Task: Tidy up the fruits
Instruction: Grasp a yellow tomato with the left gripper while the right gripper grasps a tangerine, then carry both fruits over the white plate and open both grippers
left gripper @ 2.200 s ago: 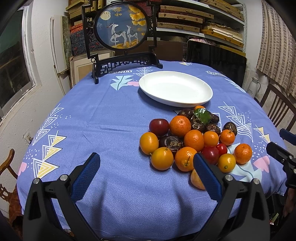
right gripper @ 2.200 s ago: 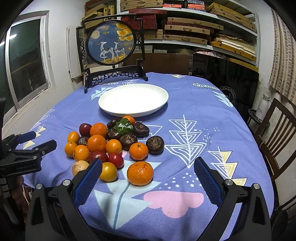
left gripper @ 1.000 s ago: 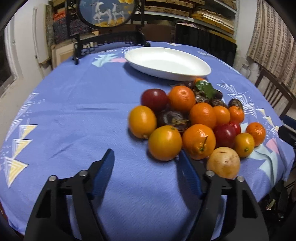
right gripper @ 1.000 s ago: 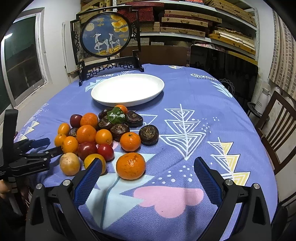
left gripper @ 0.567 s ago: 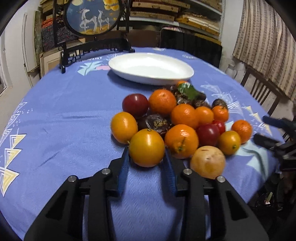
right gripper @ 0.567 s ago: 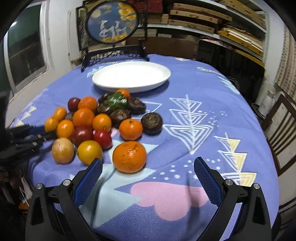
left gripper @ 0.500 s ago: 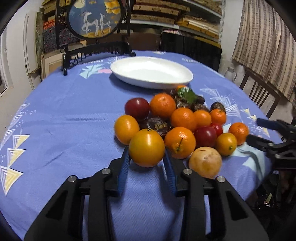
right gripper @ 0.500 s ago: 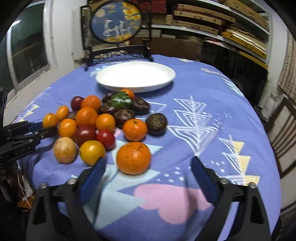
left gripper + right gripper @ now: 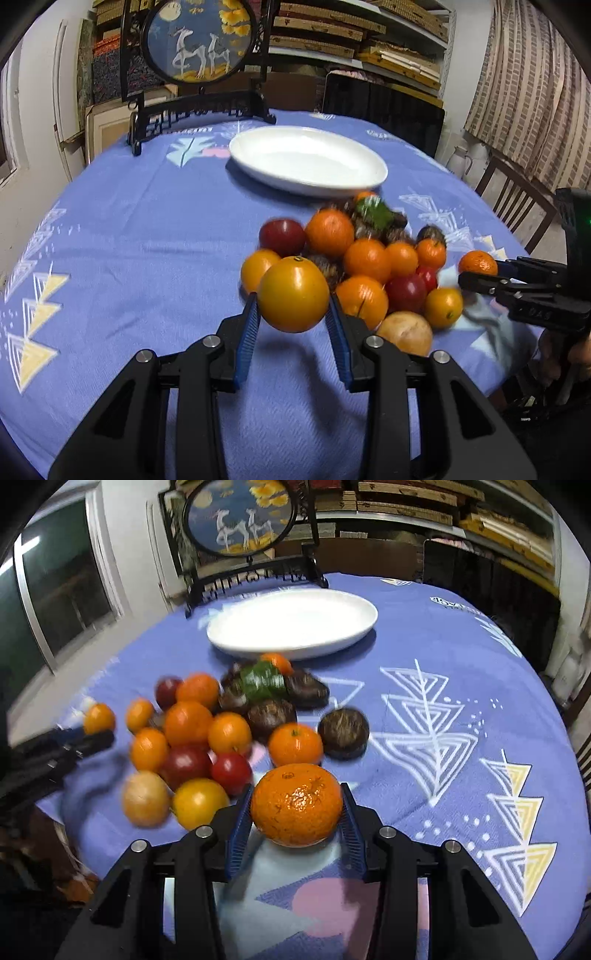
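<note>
My left gripper [image 9: 292, 325] is shut on a smooth yellow-orange fruit [image 9: 293, 294] and holds it above the cloth, near the left edge of the fruit pile [image 9: 365, 254]. My right gripper [image 9: 297, 825] is shut on a bumpy mandarin [image 9: 296, 804] at the pile's near right side [image 9: 207, 731]. The pile holds oranges, red fruits, dark brown fruits and a green leaf. An empty white oval plate [image 9: 308, 159] lies beyond the pile; it also shows in the right wrist view [image 9: 291, 622]. Each gripper shows in the other's view, the right one [image 9: 517, 284] and the left one [image 9: 59, 746].
A round table with a blue patterned cloth [image 9: 129, 229] carries everything. A black-framed round deer screen [image 9: 199, 40] stands at the far edge. Wooden chairs [image 9: 517, 195] stand to the right. Shelves of stacked mats [image 9: 351, 33] line the back wall. A window [image 9: 55, 590] is on the left.
My left gripper closed on the yellow-orange fruit and lifted it. My right gripper moved forward and closed on the bumpy mandarin.
</note>
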